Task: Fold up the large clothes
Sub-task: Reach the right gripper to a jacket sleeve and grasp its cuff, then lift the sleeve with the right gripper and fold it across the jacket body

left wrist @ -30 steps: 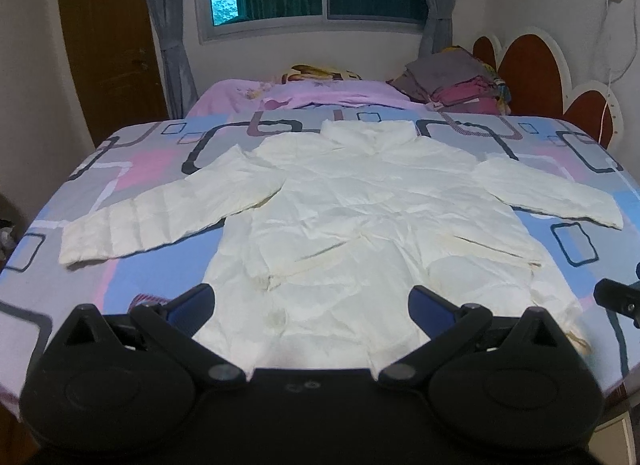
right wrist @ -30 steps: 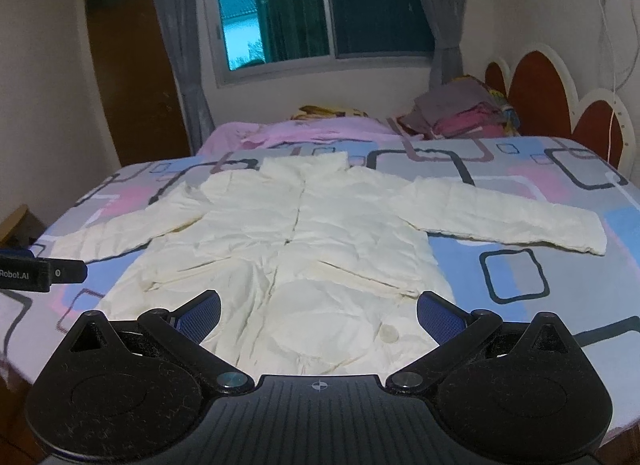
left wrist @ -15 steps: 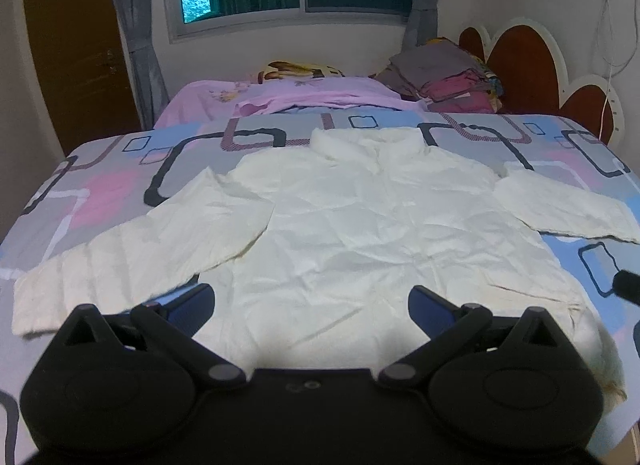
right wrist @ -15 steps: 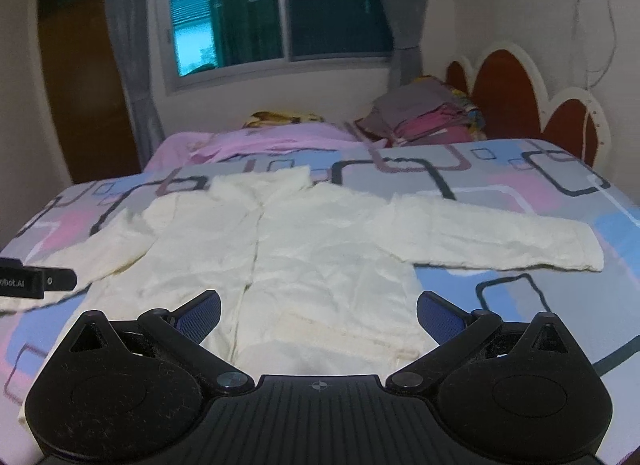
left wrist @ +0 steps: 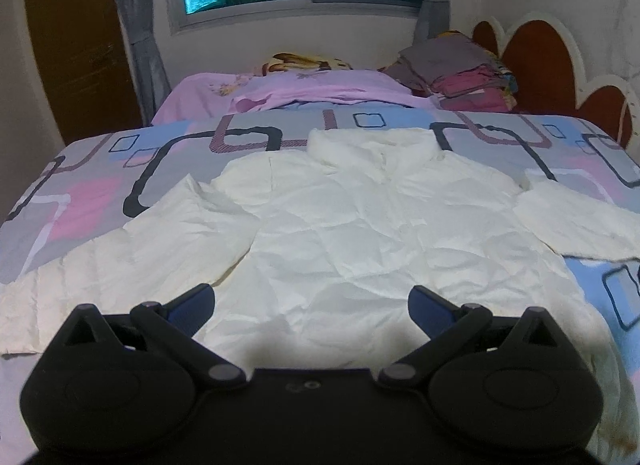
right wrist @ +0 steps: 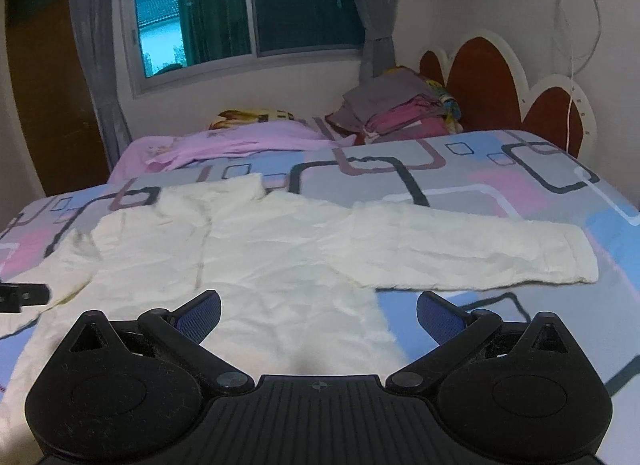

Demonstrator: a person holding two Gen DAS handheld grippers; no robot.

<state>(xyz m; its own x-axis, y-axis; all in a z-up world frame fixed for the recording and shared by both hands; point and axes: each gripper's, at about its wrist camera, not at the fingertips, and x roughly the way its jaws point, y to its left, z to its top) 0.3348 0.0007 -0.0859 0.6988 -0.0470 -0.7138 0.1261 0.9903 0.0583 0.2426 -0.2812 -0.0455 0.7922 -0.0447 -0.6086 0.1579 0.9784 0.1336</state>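
one cream quilted jacket lay spread flat, front up, across the patterned bedcover, its collar toward the far side of the bed and its two sleeves stretched out to either side. in the left wrist view the left sleeve ran down toward the near left corner, and only part of the right sleeve showed at the frame's right edge. in the right wrist view the same jacket filled the middle, with the right sleeve lying straight out to its cuff on the bedcover. the left gripper hung low over the jacket's lower body, its two blue-padded fingers wide apart with nothing between them but the fabric beneath. the right gripper sat over the jacket's lower right side, near the armpit of the right sleeve, its two fingers likewise spread and gripping nothing; whether either pair touched the cloth could not be told. a dark piece of the left gripper's housing poked in at the left edge of the right wrist view. at the far side of the bed lay one pink blanket, one yellow printed pillow and one stack of folded clothes, beside a scalloped red headboard. behind stood one window flanked by two grey curtains, and one brown door.
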